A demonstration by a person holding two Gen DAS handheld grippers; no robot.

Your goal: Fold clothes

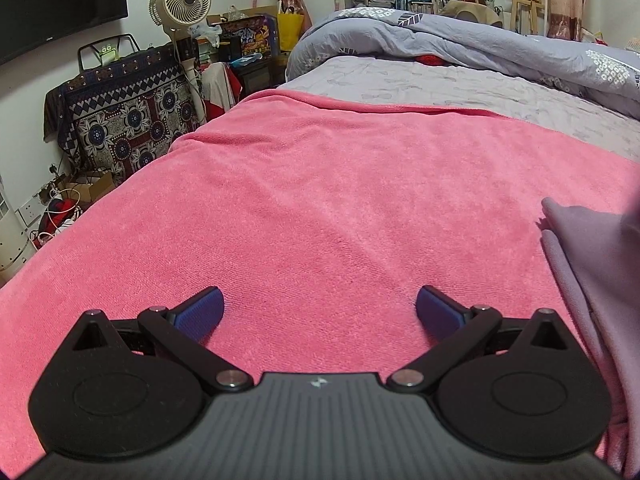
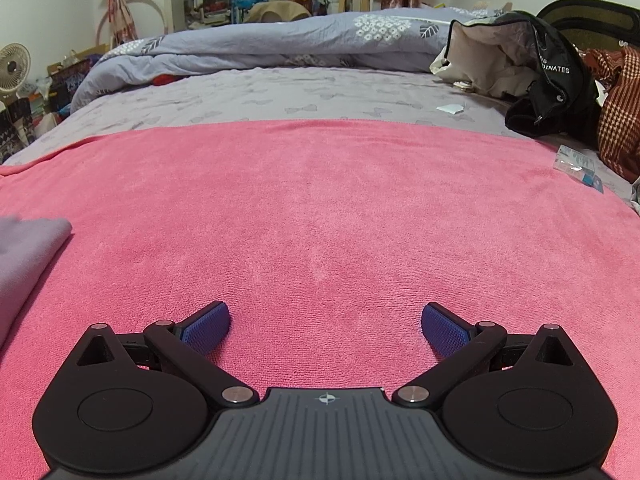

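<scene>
Left wrist view looks along the left hand-held gripper (image 1: 319, 312), whose two blue-padded fingers (image 1: 200, 314) stand wide apart with nothing between them, low over a pink towel (image 1: 320, 208) spread across the bed (image 1: 460, 84). A lilac garment (image 1: 592, 280) lies on the towel at the right edge of this view, well to the side of the fingers and not touching them; its near part runs out of the picture, so its full shape cannot be told. Beyond the towel the grey bedsheet shows, and behind that a rumpled grey duvet (image 1: 440, 36). Beside the bed stand a cream fan (image 1: 186, 0) and a patterned cloth (image 1: 128, 116) draped over some furniture.

From the right wrist, the right hand-held gripper (image 2: 325, 326) is likewise spread open and empty above the pink towel (image 2: 320, 208). The same lilac garment (image 2: 28, 248) lies at the left edge here, its corner resting flat on the towel, away from the fingers. On the far right of the bed lie a black jacket (image 2: 560, 80) and a red checked cloth (image 2: 620, 120).
</scene>
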